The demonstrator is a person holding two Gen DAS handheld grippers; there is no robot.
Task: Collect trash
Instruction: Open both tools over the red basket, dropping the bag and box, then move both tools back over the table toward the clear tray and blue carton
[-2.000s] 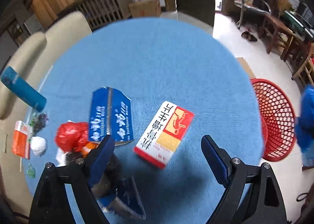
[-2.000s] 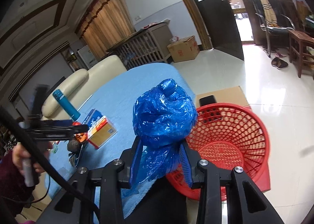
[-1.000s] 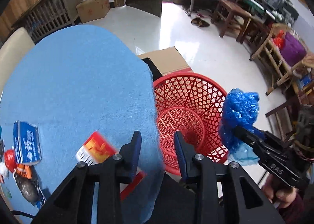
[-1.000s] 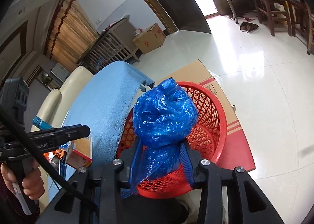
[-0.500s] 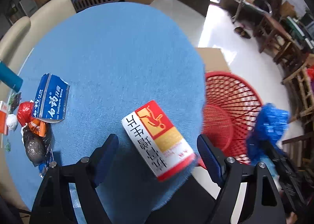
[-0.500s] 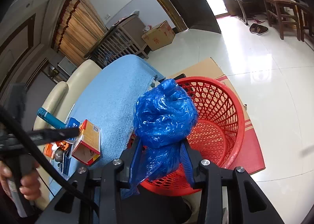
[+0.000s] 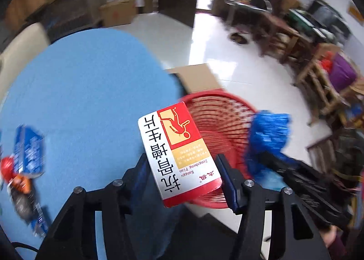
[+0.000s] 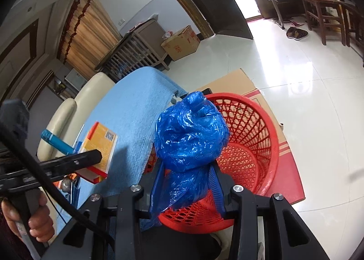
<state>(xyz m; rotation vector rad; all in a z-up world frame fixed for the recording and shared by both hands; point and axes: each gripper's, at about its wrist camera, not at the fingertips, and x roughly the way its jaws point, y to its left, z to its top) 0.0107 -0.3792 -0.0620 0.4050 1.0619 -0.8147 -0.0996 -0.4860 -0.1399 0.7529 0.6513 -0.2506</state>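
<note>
My left gripper [image 7: 182, 169] is shut on a red, white and yellow medicine box [image 7: 177, 150] and holds it in the air at the table's edge, beside the red mesh basket [image 7: 223, 123]. The box also shows in the right wrist view [image 8: 100, 148]. My right gripper [image 8: 186, 182] is shut on a crumpled blue plastic bag [image 8: 191, 132] and holds it above the near rim of the red basket [image 8: 250, 146]. The bag also shows in the left wrist view [image 7: 268, 132].
The round table has a blue cloth [image 7: 86, 91]. A blue carton [image 7: 27, 150], a red wrapper [image 7: 6, 166] and dark trash [image 7: 20, 200] lie at its left. A teal bottle [image 8: 56, 141] lies there too. Flat cardboard [image 8: 234, 82] lies under the basket. Wooden chairs [image 7: 318, 82] stand at the right.
My left gripper has shut on the medicine box, lifted it off the table and swung it toward the basket. My right gripper still holds the blue bag over the basket.
</note>
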